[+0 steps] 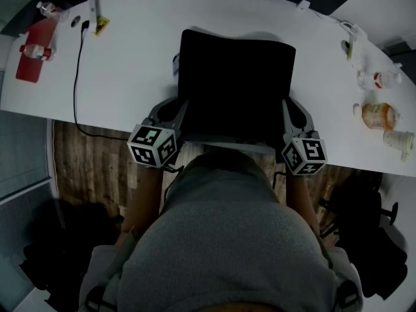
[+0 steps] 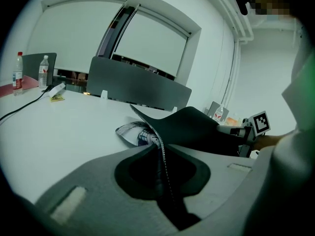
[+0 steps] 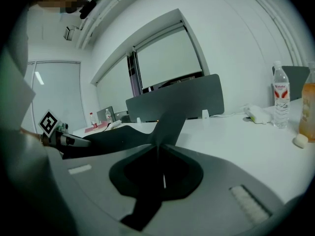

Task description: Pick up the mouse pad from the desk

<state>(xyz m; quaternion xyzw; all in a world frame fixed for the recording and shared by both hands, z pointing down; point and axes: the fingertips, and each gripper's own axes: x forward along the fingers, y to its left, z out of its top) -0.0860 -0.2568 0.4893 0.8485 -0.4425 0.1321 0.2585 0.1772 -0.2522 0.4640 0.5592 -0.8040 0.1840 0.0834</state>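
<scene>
Both arms reach forward. The left gripper (image 1: 180, 123) and right gripper (image 1: 286, 121) each pinch a near corner of the mouse pad (image 1: 235, 83) above the desk (image 1: 130, 64).

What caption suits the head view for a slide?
The left tongs and right tongs grip the black mouse pad's near corners above the white desk.

Black mouse pad (image 1: 235, 86) sags above white desk (image 1: 130, 90).

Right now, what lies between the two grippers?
The black mouse pad spans the gap, clamped by the left gripper and right gripper; the head view shows it.
</scene>
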